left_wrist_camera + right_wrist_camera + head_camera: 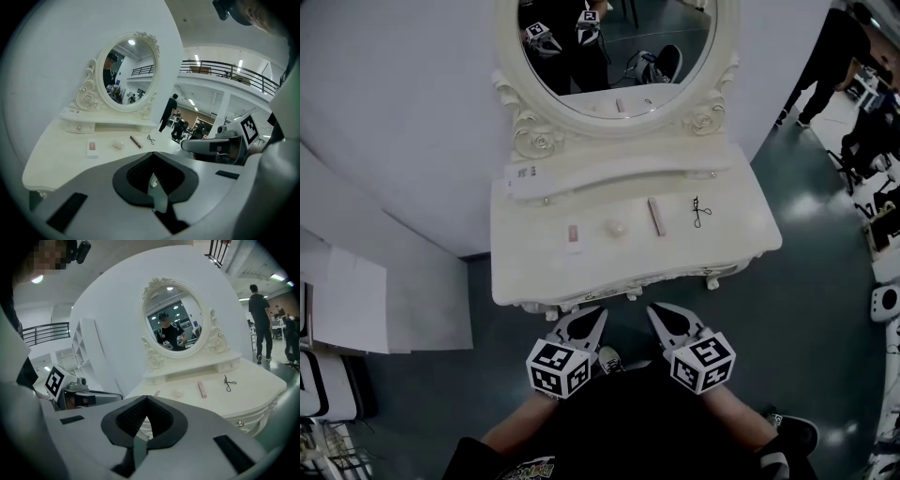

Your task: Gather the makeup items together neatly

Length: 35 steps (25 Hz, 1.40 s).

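Note:
Four makeup items lie in a row on the white dressing table (pixel 741 239): a small pink-and-white case (pixel 574 235), a round pale puff (pixel 615 228), a long pink stick (pixel 656 217) and a black eyelash curler (pixel 700 212). The left gripper view shows the same row: case (pixel 92 147), puff (pixel 118 145), stick (pixel 136 141), curler (pixel 150 138). In the right gripper view lie the puff (pixel 177 392), stick (pixel 202 389) and curler (pixel 228 383). My left gripper (pixel 602 313) and right gripper (pixel 651 311) hang side by side just off the table's front edge, both shut and empty.
An oval mirror (pixel 619 52) in a carved white frame stands at the table's back above a raised shelf (pixel 619 173). A curved white wall lies to the left. People stand on the dark floor at the far right (pixel 825 56).

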Tool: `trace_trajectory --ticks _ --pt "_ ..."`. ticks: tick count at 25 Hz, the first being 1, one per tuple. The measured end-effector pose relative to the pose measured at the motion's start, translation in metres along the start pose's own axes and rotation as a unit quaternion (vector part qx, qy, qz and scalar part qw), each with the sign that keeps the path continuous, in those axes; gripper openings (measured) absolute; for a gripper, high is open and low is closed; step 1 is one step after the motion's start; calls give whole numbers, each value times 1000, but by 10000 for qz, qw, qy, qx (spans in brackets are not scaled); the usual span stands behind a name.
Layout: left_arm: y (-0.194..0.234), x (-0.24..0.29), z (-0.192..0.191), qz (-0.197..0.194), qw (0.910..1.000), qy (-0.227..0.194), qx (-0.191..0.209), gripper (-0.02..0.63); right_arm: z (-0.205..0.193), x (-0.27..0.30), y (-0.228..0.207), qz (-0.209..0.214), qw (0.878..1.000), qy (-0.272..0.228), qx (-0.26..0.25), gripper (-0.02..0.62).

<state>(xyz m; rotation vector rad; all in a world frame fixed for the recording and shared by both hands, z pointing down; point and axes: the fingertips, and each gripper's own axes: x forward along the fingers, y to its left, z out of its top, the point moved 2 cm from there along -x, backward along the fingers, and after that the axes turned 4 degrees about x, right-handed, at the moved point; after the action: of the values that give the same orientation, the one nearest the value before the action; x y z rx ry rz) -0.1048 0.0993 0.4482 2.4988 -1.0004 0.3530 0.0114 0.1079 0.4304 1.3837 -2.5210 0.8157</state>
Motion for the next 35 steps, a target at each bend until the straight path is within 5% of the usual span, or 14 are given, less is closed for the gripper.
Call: trace_trajectory --ticks 35 --pt "-3 -13 -9 -34 9999 4 -160 8 -13 0 8 166 9997 113 129 29"
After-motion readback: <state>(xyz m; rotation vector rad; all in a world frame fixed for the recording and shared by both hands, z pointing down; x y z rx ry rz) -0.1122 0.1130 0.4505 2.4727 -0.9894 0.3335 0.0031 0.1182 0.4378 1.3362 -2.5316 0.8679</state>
